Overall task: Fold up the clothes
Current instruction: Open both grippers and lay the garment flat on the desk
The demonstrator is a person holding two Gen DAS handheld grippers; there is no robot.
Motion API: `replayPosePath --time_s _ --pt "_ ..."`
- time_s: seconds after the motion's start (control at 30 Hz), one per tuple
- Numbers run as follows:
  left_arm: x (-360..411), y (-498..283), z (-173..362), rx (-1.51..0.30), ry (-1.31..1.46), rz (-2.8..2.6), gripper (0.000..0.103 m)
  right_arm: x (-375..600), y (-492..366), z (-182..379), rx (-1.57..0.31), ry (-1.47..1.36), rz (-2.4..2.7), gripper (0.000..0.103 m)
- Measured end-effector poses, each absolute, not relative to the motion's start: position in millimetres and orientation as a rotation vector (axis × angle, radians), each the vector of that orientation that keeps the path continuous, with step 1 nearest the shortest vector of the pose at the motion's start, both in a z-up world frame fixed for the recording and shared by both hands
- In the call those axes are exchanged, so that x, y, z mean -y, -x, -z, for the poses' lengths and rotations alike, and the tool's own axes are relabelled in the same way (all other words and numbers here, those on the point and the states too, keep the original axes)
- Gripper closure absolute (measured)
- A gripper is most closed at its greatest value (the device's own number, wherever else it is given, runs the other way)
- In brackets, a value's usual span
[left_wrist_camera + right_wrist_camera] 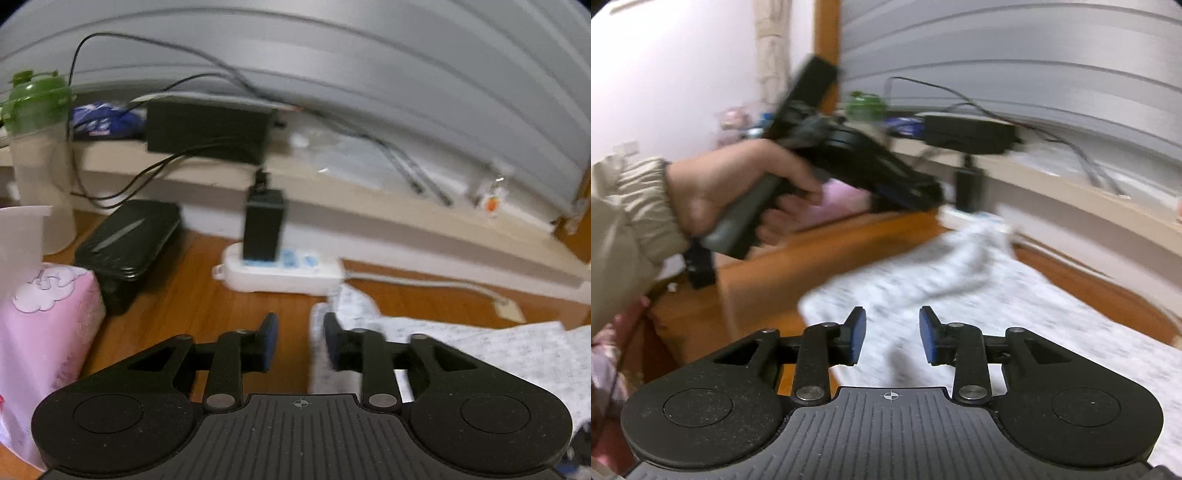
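Left gripper (300, 341): jaws apart, nothing between the blue pads, held above the wooden table (207, 295) at the left edge of the garment (480, 354). Its right finger (332, 339) overlaps the cloth's edge in the left wrist view; contact cannot be judged through the motion blur. Right gripper (892, 336): jaws likewise spread, empty, poised over the cloth. The garment, a white fabric with a fine grey speckle, lies spread on the table in the right wrist view, rumpled toward its far end, which reaches the white power strip (280, 273). A black adapter (263, 229) is plugged into the strip. To the left stand a black case (129, 247), a pink tissue box (44, 332) and a clear bottle with a green lid (37, 147). A black box with cables (207, 127) sits on the beige ledge behind. In the right wrist view, the person's left hand (738, 192) grips the left gripper's handle, beige sleeve at the wrist; that gripper points toward the far end of the cloth.
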State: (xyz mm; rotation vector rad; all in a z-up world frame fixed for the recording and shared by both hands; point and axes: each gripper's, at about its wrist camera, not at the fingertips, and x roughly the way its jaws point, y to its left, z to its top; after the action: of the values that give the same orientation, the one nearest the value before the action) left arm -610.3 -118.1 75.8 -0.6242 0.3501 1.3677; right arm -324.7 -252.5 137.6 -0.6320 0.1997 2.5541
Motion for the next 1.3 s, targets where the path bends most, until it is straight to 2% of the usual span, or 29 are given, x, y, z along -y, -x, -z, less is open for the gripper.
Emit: replayPosePath --time_s 0.2,0.37,0.4,0.47,0.57,0.7,0.73,0.8,0.83,0.9,0.93,1.0,1.2,1.3 --pt "116 558 -60 -0.444 0.552 -1.263 0.057 240 294 -105 -0.137 0.726 -2.404 0.07" --pt "98 553 -42 -0.458 0.586 -1.263 0.058 227 253 -93 -0.123 0.741 -2.274 0.069" --pt "96 554 -40 -0.453 0.593 -1.264 0.069 224 245 -91 -0.129 0.736 -2.253 0.068" --pt "95 557 -39 -0.447 0.596 -1.268 0.098 217 227 -88 -0.166 0.727 -2.218 0.065" --pt "105 573 -52 -0.366 0.553 -1.361 0.098 209 204 -81 -0.217 0.728 -2.172 0.065" --pt "110 584 -63 -0.374 0.537 -1.483 0.086 205 192 -74 -0.26 0.724 -2.166 0.065" --pt "111 584 -64 -0.384 0.53 -1.506 0.076 205 189 -74 -0.264 0.72 -2.167 0.065" --pt "116 579 -67 -0.393 0.515 -1.495 0.063 207 186 -74 -0.263 0.717 -2.163 0.065" --pt "120 574 -68 -0.403 0.503 -1.474 0.059 208 185 -74 -0.26 0.716 -2.16 0.064" --pt "129 564 -68 -0.427 0.484 -1.431 0.057 211 181 -75 -0.249 0.72 -2.152 0.064" --pt "133 559 -68 -0.437 0.472 -1.414 0.049 214 177 -77 -0.239 0.716 -2.149 0.064" --pt "140 546 -67 -0.452 0.445 -1.401 0.04 220 165 -82 -0.236 0.702 -2.154 0.064" --pt "138 486 -69 -0.461 0.387 -1.273 0.028 237 115 -87 -0.286 0.685 -2.134 0.065" --pt "127 450 -68 -0.466 0.371 -1.208 0.028 247 90 -87 -0.312 0.67 -2.107 0.065"
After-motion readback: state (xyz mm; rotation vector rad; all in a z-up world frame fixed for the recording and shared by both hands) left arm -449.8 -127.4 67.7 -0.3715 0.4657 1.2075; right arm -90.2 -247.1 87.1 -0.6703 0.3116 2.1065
